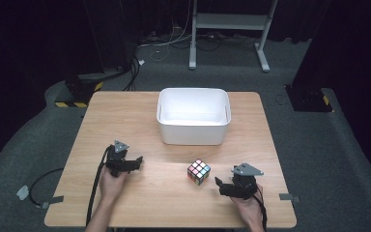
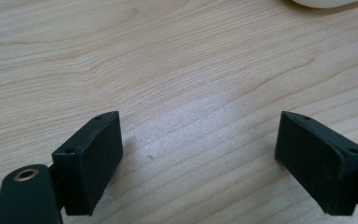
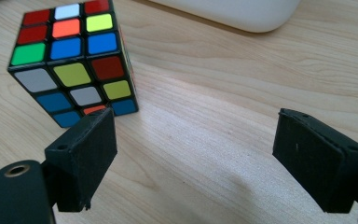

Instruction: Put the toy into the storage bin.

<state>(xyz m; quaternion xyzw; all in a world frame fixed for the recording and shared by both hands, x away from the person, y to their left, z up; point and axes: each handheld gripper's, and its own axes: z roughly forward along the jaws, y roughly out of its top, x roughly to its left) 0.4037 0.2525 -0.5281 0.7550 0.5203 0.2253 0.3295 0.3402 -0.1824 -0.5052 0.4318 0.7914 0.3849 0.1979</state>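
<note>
Cube (image 3: 72, 60) apparently just beyond right gripper (image 3: 193, 158).

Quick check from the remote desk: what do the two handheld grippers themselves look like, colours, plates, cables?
Both are black. The left gripper and right gripper each carry a grey three-cornered plate on top and trail a black cable. Each one's fingers are blocky black pads with small screw holes.

Evenly lit from above over the light wooden table (image 1: 125, 116), dark and murky beyond; soft glare, faint shadows.
</note>
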